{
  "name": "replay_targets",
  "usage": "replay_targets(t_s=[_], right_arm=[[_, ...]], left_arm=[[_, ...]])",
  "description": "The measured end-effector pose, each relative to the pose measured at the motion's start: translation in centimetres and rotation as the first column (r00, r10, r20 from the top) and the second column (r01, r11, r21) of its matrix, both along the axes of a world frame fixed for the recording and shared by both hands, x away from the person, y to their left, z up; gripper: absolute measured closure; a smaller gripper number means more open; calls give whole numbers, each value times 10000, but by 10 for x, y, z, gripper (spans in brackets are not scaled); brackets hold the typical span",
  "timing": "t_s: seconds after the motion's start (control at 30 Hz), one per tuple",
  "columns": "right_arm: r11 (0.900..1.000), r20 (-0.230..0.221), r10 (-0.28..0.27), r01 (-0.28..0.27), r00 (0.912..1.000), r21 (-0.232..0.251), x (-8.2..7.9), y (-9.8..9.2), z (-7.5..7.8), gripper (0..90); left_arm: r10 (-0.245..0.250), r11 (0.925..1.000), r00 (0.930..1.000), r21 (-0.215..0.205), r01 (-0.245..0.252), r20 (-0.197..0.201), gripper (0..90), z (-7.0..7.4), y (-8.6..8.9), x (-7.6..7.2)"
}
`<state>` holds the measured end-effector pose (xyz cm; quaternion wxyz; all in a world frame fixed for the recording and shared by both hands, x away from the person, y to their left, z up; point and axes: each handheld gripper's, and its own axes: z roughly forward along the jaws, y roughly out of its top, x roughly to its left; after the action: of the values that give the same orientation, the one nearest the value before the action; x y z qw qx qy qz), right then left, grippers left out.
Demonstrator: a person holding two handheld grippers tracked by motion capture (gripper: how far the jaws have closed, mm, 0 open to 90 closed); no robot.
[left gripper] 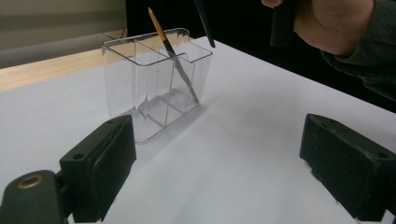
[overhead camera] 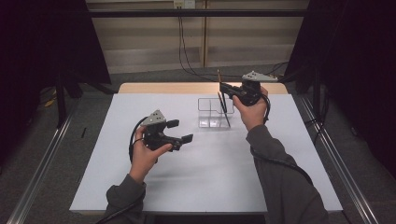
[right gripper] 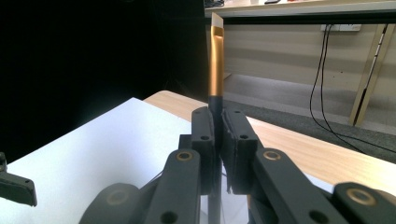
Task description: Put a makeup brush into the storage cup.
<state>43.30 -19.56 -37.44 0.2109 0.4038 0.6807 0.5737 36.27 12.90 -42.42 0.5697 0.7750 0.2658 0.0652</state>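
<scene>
Right gripper at far right of tabletop, jaws clamped on makeup brush, gold ferrule up, handle end over clear divided organizer. Second brush leans tilted inside organizer's right compartment. Left gripper hovers near left, well apart from organizer, jaws wide, nothing between. White tabletop bare between left gripper and organizer. Cables hang at far wall.

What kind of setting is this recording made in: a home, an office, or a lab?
Most likely a lab or a recording rig, not a home. A white table sits between metal rails and black curtains, cables run down the back wall, and the person holds an instrumented gripper in each hand.
</scene>
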Motion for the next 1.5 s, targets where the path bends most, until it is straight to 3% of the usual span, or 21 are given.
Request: replay_targets(t_s=[0.7, 1.5], right_arm=[[9995, 113, -310, 311, 9995, -79, 9, -3, -1, 845], [9984, -63, -395, 392, 9992, -403, 16, 1, -12, 844]], left_arm=[[40, 10000, 10000, -48, -40, -40, 105, -1, 1, 0], [31, 10000, 10000, -62, -31, -41, 105, -2, 2, 1]])
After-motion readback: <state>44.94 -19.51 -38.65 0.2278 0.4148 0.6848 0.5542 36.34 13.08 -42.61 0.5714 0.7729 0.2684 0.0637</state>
